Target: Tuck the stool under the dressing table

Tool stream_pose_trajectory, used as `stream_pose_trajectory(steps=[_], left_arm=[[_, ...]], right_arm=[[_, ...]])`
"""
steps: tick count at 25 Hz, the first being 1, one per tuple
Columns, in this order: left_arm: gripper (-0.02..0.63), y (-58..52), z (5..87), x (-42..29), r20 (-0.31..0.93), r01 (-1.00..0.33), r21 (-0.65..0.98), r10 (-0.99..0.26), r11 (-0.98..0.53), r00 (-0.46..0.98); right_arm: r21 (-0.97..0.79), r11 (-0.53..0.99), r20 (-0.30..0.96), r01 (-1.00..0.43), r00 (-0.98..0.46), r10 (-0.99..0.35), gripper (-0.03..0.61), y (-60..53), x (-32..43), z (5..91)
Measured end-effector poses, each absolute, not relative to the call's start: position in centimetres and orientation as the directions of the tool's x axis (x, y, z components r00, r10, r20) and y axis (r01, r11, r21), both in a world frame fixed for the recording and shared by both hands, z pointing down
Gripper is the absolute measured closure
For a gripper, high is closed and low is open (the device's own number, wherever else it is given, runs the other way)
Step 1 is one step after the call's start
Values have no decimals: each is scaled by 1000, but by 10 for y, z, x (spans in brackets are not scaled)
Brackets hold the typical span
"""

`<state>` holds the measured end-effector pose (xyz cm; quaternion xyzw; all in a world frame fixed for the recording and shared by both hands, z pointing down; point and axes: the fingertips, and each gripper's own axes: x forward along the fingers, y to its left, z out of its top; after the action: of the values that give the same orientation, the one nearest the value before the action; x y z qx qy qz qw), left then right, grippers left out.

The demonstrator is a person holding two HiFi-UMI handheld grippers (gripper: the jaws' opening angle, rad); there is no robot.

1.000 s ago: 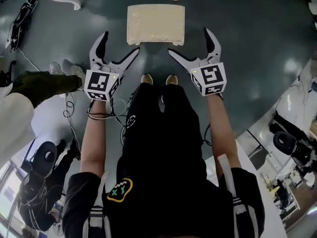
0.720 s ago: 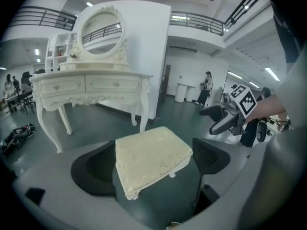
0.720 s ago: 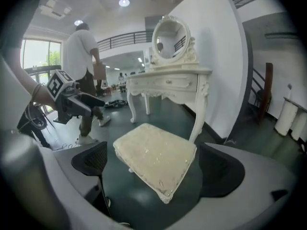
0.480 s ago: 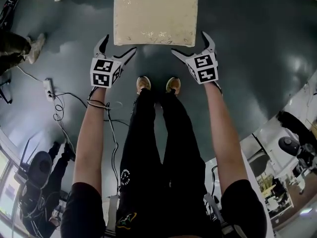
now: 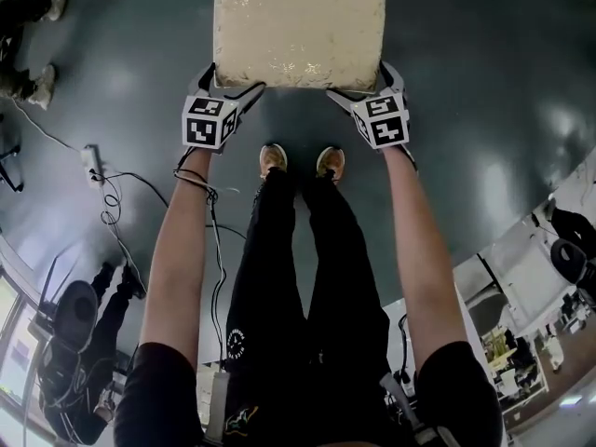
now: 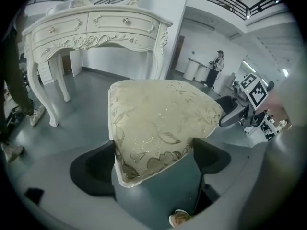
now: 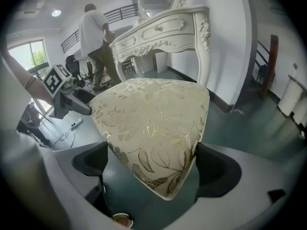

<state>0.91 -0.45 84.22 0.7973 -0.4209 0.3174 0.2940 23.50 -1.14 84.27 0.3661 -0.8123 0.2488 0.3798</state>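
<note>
Since a sec ago you're closing in: L gripper point(image 5: 233, 80) & R gripper point(image 5: 358, 80) are now straddling the stool point(image 5: 298, 31) at its two near corners, jaws wide, not clamping yet. The dressing table point(image 6: 96, 28) is standing well beyond the stool, so pushing's prob next.

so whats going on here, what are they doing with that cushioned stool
A person holds tongs in each hand and stands at the near edge of the stool. The left tongs are open around its near left corner, and the right tongs are open around its near right corner. The white dressing table stands further ahead, apart from the stool, so the stool is not yet tucked under it.
</note>
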Motion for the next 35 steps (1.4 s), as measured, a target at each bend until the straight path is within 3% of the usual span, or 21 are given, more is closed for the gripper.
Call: stream_pose_trajectory(steps=[18, 35], left_arm=[[112, -5, 845, 4, 772, -867, 203, -470, -455, 427], [112, -14, 848, -81, 765, -880, 201, -491, -431, 416]], right_arm=[[-112, 591, 811, -799, -417, -410, -6, -13, 228, 849], [-113, 570, 811, -814, -407, -420, -18, -21, 140, 853]])
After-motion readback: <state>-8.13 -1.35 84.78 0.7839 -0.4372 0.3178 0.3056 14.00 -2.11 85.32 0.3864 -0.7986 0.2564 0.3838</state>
